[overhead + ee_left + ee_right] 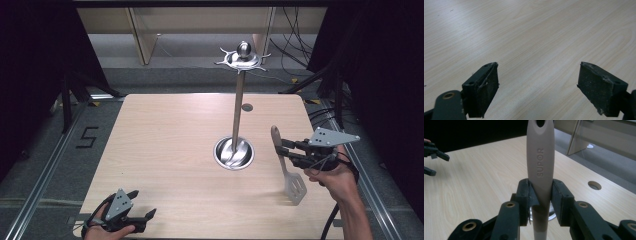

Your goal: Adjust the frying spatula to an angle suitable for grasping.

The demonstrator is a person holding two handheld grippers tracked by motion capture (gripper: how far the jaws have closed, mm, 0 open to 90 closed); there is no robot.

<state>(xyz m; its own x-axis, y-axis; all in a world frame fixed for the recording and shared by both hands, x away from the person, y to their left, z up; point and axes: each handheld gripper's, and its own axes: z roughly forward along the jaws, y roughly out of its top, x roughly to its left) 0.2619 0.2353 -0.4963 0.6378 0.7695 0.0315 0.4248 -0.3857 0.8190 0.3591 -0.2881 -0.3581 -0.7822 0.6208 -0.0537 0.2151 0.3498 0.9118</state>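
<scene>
Right hand-held gripper was clamped on the spatula beside the rack; hanging was judged next, while the left hand-held gripper was held open.

Black two-jaw tool, grey three-cornered plate, brass rivets, trailing cable.

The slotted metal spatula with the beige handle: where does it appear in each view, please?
High view: the slotted metal spatula with the beige handle hangs right of centre, clamped in the right gripper.
Left gripper view: not in it.
Right gripper view: its handle rises at centre between the jaws.
Shared landmark: the round hole in the light wooden table.
</scene>
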